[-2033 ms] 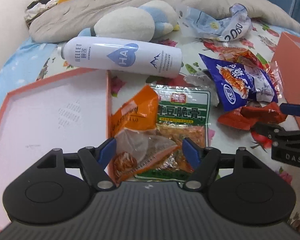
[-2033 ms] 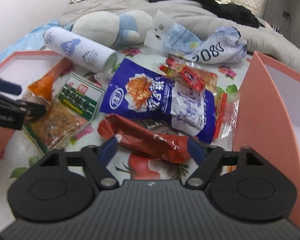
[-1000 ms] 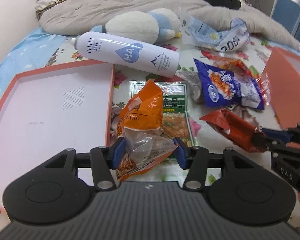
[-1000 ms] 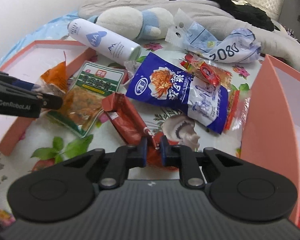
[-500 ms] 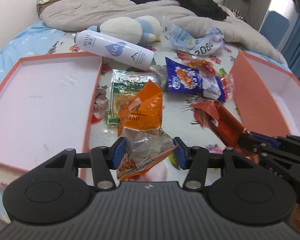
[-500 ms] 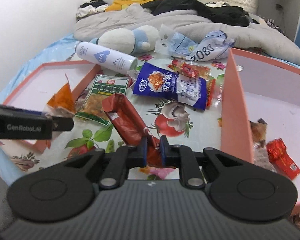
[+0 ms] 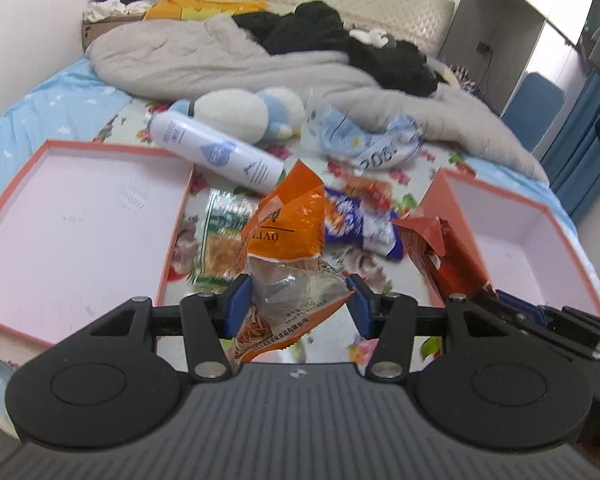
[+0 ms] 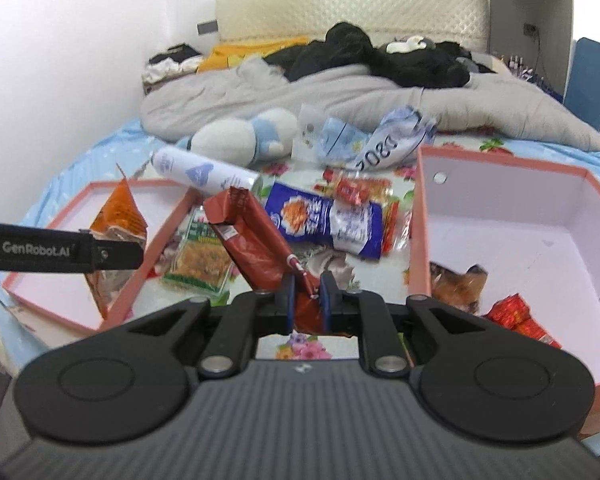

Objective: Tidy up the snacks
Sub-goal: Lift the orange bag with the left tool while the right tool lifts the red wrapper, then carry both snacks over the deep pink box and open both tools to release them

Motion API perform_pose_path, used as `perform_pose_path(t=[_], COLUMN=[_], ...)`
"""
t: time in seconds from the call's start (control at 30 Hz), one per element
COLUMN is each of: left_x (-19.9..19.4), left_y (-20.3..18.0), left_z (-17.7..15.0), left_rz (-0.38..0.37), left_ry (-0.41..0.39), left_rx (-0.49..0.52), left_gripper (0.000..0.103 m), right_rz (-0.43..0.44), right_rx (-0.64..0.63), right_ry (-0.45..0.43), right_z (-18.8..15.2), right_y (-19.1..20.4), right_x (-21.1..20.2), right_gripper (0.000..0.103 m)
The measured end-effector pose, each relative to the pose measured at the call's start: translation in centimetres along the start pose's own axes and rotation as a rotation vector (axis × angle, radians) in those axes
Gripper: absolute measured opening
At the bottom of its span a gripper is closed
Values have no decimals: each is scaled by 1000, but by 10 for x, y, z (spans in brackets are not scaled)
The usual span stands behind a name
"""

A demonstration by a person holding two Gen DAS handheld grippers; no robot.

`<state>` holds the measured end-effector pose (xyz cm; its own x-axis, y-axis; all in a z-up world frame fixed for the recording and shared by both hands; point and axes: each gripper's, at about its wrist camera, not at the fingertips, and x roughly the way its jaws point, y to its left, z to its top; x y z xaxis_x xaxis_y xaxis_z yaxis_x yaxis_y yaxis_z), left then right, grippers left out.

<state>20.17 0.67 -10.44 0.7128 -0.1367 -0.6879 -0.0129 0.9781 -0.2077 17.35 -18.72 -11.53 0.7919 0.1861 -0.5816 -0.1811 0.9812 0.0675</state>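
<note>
While both packets are hanging clear of the bed (image 7: 80, 92), the transfer step is proceeding: the left claw (image 7: 300, 300) is gripping the crinkled orange snack bag (image 7: 288, 240), and the right claw (image 8: 308, 296) is clamping the red-brown snack pouch (image 8: 248, 236). Next, each needs carrying over the right-hand pink box (image 8: 540, 208), which is already holding snacks, and releasing.

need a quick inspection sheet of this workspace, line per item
surface: floral bed sheet, snacks strewn between two boxes
job's things: orange packet and red packet lifted; blue packet and green packet lying; right box holds a few snacks, left box shows none
clutter: white bottle, plush toy, grey duvet
grippers: left claw shut on orange packet; right claw shut on red packet
cables: one at far wall
surroundings: headboard, white wall
</note>
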Motion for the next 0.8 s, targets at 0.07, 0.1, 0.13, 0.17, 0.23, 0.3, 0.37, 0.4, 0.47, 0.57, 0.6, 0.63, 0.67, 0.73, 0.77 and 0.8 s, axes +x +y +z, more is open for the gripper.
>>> perform_pose_path(t=[0.07,0.1,0.13,0.17,0.23,0.3,0.37,0.4,0.47,0.57,0.6,0.63,0.67,0.73,0.77,0.8], left_x=[-6,-9,-12,-15,-22,-30,-37,-41,-48,-53,-54,-54,-54,-51,-50,-49], left_y=[-4,-7,-10,-13,-20,-25,-34,-38,-47,-63,-68,-74,-81,-96,-104,-112], left_z=[7,11,14,18,25,32,38,41,46,55,58,61,63,68,71,72], left_rz=[-21,-28,-30,-36,-52,-71,-83,-90,-111,-134,-143,-155,-167,-189,-198,-207], left_ry=[-22,-31,-38,-47,-65,-82,-100,-107,-121,-136,-137,-137,-136,-136,-136,-135], left_rx=[-12,-14,-14,-13,-14,-14,0,5,12,25,31,35,39,52,60,68], left_gripper=[57,57,57,57,57,57,57,57,57,56,56,56,56,56,56,56], right_rz=[-27,-28,-33,-41,-51,-51,-62,-70,-77,-97,-104,-110,-116,-132,-141,-148], right_rx=[-20,-12,-9,-10,2,22,33,37,50,50,53,58,62,62,63,64], right_ry=[-17,-21,-31,-41,-61,-76,-95,-105,-125,-155,-163,-169,-175,-185,-189,-190], right_z=[4,7,9,12,16,21,27,31,38,49,53,56,58,65,67,69], right_y=[0,-2,-4,-6,-10,-17,-23,-26,-33,-43,-47,-51,-56,-66,-71,-76], right_x=[-6,-9,-12,-15,-23,-31,-40,-44,-52,-63,-66,-69,-72,-76,-78,-79], right_gripper=[16,16,16,16,16,16,16,16,16,16,16,16,16,16,16,16])
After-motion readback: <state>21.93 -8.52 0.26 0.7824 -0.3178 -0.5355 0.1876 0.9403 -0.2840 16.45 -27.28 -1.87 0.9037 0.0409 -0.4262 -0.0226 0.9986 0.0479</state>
